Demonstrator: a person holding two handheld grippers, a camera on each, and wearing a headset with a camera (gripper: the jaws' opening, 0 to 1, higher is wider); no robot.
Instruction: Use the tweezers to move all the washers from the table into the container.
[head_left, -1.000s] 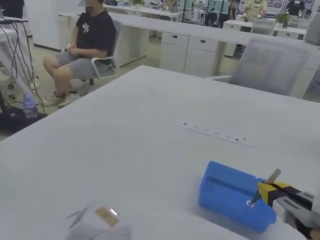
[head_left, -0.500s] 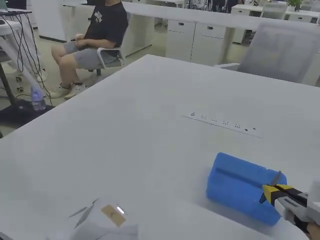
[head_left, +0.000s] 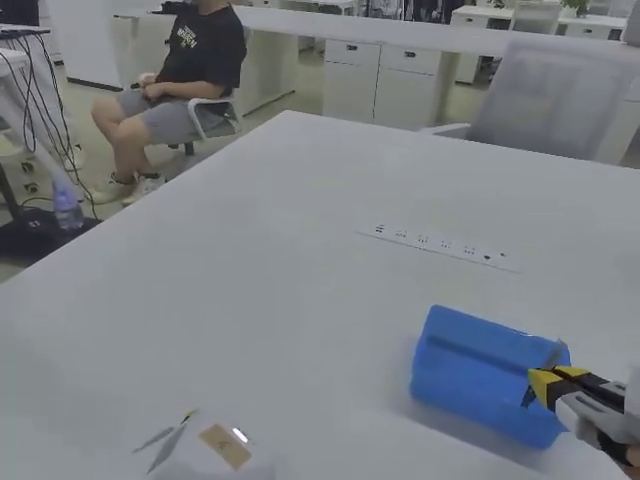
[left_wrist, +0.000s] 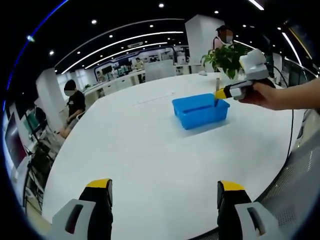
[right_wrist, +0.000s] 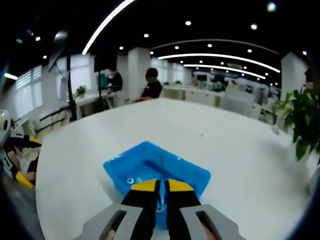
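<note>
With my right gripper (right_wrist: 161, 186), jaws pinched on the thin metal tweezers (head_left: 551, 357), over the blue plastic container (right_wrist: 150, 167) where one small washer (right_wrist: 130, 180) lies, and my left gripper (left_wrist: 162, 197) with jaws wide apart and empty, I judge that next I must find another washer.

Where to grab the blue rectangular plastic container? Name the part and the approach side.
Take the blue rectangular plastic container by the long wall facing the left gripper, from above, one jaw inside, one outside: it sits flat, open-topped, with thin upright walls.

container (head_left: 480, 385): blue plastic, smooth | table (head_left: 300, 250): white, matt, smooth | tweezers (head_left: 549, 358): grey metal | washer (right_wrist: 130, 180): shiny metal
</note>
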